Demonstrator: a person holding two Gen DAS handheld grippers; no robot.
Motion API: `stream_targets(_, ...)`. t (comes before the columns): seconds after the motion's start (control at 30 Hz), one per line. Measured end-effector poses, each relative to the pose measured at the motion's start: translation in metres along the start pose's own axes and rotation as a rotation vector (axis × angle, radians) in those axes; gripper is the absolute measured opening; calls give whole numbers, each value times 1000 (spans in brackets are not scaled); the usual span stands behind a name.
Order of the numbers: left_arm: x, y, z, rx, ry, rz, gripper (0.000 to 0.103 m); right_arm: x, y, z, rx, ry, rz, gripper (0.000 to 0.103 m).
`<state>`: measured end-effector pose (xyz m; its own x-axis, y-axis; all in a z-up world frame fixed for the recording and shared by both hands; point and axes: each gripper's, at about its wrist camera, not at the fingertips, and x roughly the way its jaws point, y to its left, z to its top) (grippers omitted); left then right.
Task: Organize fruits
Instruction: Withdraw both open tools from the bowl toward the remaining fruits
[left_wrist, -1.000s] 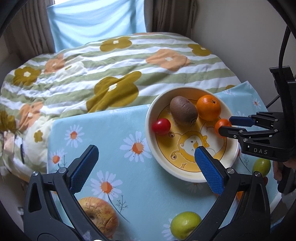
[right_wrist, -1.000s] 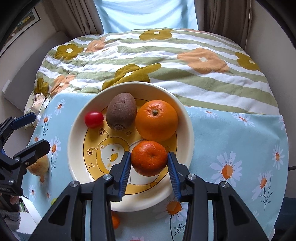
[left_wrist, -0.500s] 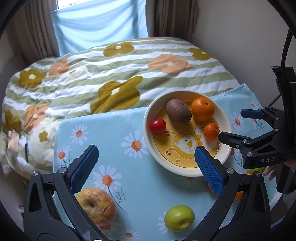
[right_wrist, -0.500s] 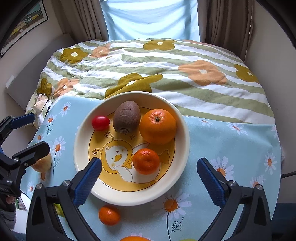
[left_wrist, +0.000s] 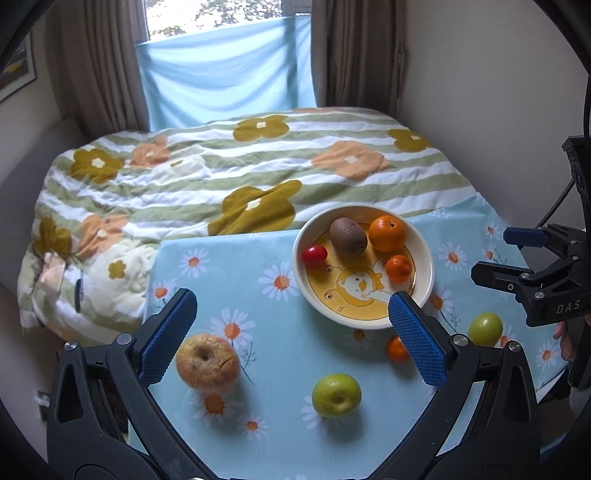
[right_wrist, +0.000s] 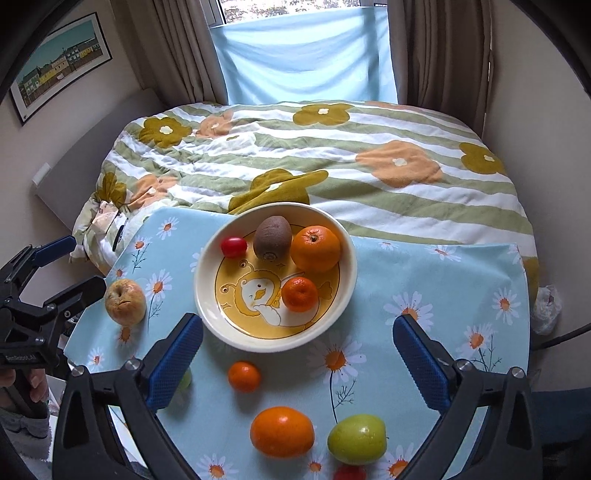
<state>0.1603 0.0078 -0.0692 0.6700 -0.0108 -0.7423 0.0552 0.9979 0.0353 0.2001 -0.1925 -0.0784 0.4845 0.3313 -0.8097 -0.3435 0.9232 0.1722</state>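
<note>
Your right gripper (right_wrist: 297, 354) is spread wide and holds nothing, so drop it over the near small orange (right_wrist: 244, 376), pinch softly, and lift it into the bowl (right_wrist: 207, 295).

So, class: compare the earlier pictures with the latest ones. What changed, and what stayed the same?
The right gripper let go of the small mandarin, leaving it in the bowl, and opened wide. Both grippers drew back and up. The kiwi, big orange and cherry tomato stayed put; the left gripper stayed open.
</note>
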Motion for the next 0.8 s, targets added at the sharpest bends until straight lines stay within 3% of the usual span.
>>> stream_targets(0.27, -53, -11, -37, -40, -27, 48, 103, -40, 8, -24, -47, -29, 35, 103)
stream_targets(0.43, -69, -12, -60, -54, -18, 59, 103, -56, 14, -42, -54, -47, 9, 103)
stream_targets(0.8, -58, 18, -91, 6, 7, 38, 103, -50, 43, -81, 22, -54, -9, 103)
